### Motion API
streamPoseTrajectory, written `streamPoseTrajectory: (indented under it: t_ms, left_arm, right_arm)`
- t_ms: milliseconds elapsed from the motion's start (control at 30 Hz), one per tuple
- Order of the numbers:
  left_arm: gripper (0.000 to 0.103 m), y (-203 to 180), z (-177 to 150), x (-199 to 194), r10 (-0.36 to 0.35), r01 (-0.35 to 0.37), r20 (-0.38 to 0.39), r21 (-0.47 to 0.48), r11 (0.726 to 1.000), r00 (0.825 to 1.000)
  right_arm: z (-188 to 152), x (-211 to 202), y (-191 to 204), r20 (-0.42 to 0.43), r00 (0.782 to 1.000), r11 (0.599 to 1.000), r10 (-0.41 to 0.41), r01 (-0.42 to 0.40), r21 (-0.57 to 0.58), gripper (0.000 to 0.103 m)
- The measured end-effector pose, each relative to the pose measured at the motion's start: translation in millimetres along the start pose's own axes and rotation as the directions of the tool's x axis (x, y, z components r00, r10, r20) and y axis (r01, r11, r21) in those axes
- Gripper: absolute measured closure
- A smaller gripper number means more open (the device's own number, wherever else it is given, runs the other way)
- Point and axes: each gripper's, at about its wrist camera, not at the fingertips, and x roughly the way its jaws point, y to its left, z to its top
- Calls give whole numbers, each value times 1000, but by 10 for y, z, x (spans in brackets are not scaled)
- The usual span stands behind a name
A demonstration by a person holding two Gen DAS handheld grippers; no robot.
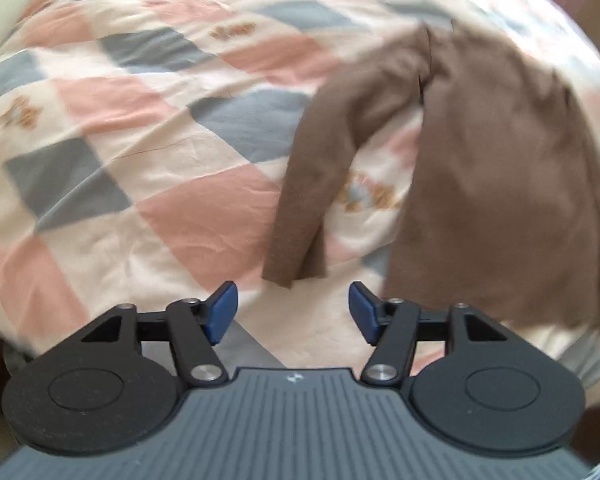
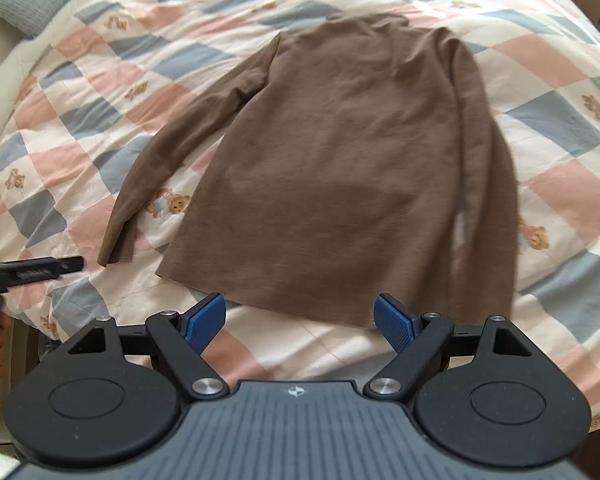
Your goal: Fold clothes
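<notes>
Right wrist view: brown sweater (image 2: 352,152) lies flat on the checked bed (image 2: 560,80), hem nearest my right gripper (image 2: 300,320); left gripper (image 1: 293,308) beside the sleeve cuff, both jaws wide, empty.

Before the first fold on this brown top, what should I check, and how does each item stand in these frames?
1. Brown top lies flat on the checked quilt: ok.
2. Left sleeve spread clear of the body: ok.
3. Right sleeve spread out: not ok, it lies along the body.
4. Left gripper open and empty, near the left cuff: ok.
5. Right gripper open at the hem: ok.
</notes>
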Motion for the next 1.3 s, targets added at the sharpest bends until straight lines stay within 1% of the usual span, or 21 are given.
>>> streamPoseTrajectory:
  t_ms: [100,167,200,233,267,333,400,467,567,633,667,700,733,833,933,1000,1067,1100,1167,1233,1300]
  left_arm:
    - [45,17,92,370,-11,13,-48,33,999,999]
    - [59,77,154,586,-14,15,-95,13,1000,995]
    - [85,113,186,689,-19,19,-123,-1,1000,992]
    - [98,189,202,799,-22,20,-145,-13,1000,989]
    - [98,292,220,861,-15,12,-147,-17,1000,989]
    - [99,429,383,662,46,-44,-60,29,999,997]
    - [99,572,589,368,122,-128,68,85,988,990]
    - [98,723,842,-34,218,-256,244,136,957,945]
    - [98,842,1077,-526,308,-460,497,217,861,811]
    - [97,897,1112,-557,317,-525,554,267,809,770]
    - [96,923,1094,-451,329,-544,551,287,788,767]
    - [94,955,1062,-298,343,-559,539,309,769,769]
    - [89,1009,1006,-41,368,-562,492,337,755,789]
    - [78,1243,808,881,470,-521,227,421,742,853]
    - [79,1552,695,1217,455,-428,-8,323,844,891]
    - [77,1705,754,1020,315,-309,-17,150,939,949]
    - [61,1877,919,849,136,-136,4,-44,990,991]
    - [55,1972,1036,829,70,-67,20,-129,989,997]
    - [54,2163,1296,908,3,7,36,-268,963,999]
    - [53,2318,1534,1123,-18,23,18,-361,932,1000]
    - [53,2355,1712,1392,-5,0,-12,-365,931,1000]
  right_arm:
    - [131,85,154,-17,1000,999,-20,21,41,19]
    - [195,123,232,-23,999,997,-31,32,67,18]
    - [224,143,259,-29,999,997,-36,38,73,18]
    - [251,163,279,-36,999,996,-41,43,81,18]
    - [278,182,299,-42,998,995,-45,48,90,18]
    - [331,221,339,-57,997,993,-53,59,107,18]
    - [371,283,362,-70,997,990,-44,52,129,18]
    - [426,358,394,-84,996,988,-28,41,151,18]
    - [513,453,471,-96,995,985,-2,18,173,18]
    - [564,487,542,-91,996,985,9,7,172,18]
    - [585,507,568,-89,996,986,11,4,167,18]
    - [598,518,595,-89,996,987,11,4,162,18]
    - [611,527,622,-89,996,987,11,4,158,18]
    - [621,532,702,-96,995,987,-10,25,159,18]
    - [593,472,710,-96,994,981,-43,61,184,16]
    - [548,462,661,-104,992,973,-67,88,215,14]
    - [512,507,616,-137,987,962,-80,112,248,14]
    - [503,528,607,-149,986,958,-80,117,262,14]
    - [502,558,618,-155,986,956,-69,109,272,14]
    - [501,591,625,-156,986,961,-62,101,256,14]
    - [497,610,660,-161,985,970,-68,103,222,14]
